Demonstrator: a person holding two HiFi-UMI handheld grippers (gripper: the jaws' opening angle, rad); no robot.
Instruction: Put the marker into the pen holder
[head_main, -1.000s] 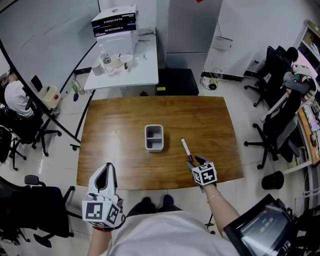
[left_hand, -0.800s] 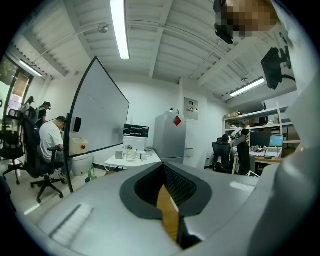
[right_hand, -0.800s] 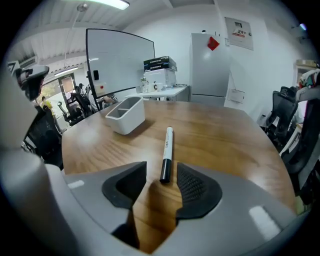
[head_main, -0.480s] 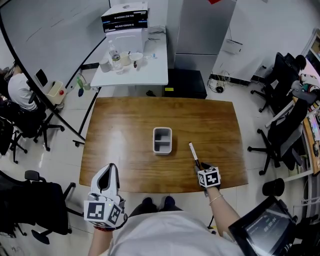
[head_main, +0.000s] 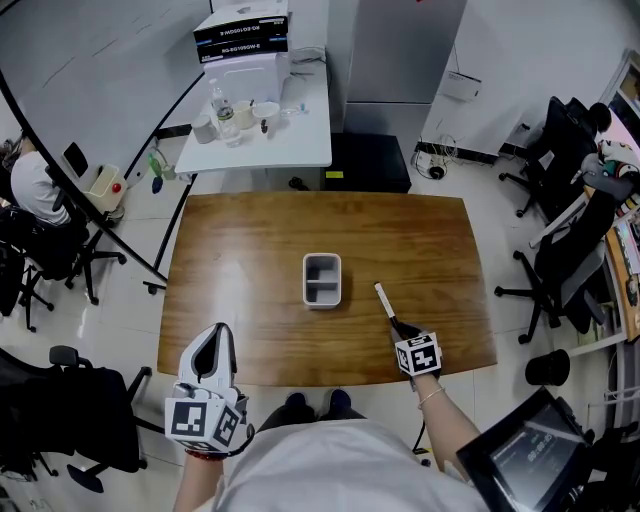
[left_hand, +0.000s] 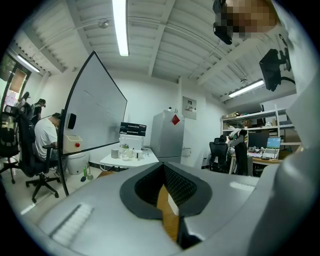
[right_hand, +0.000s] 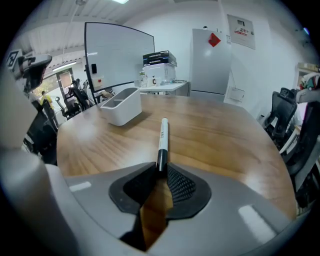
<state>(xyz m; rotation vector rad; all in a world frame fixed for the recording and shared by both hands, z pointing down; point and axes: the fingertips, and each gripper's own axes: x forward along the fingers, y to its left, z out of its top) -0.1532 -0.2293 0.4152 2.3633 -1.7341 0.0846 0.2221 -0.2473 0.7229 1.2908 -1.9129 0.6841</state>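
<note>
A white marker (head_main: 383, 299) with a black near end lies on the wooden table (head_main: 240, 260), right of the white two-compartment pen holder (head_main: 307, 281). My right gripper (head_main: 401, 327) is at the marker's black end, its jaws closing, with the pads pressing on that end. In the right gripper view the marker (right_hand: 162, 136) points away from the right gripper (right_hand: 160, 169) toward the pen holder (right_hand: 122, 107) at far left. My left gripper (head_main: 214, 334) hovers at the table's near left edge. In its own view the left gripper (left_hand: 163, 170) is shut and holds nothing.
A white side table (head_main: 260, 140) with bottles, cups and a stacked box stands beyond the wooden table. Office chairs (head_main: 555, 250) stand on the right and a seated person (head_main: 25, 195) is on the left. A fridge (right_hand: 212, 60) stands against the far wall.
The right gripper's jaws have narrowed onto the marker's black end. The left gripper has stayed where it was. The head view has shifted slightly.
</note>
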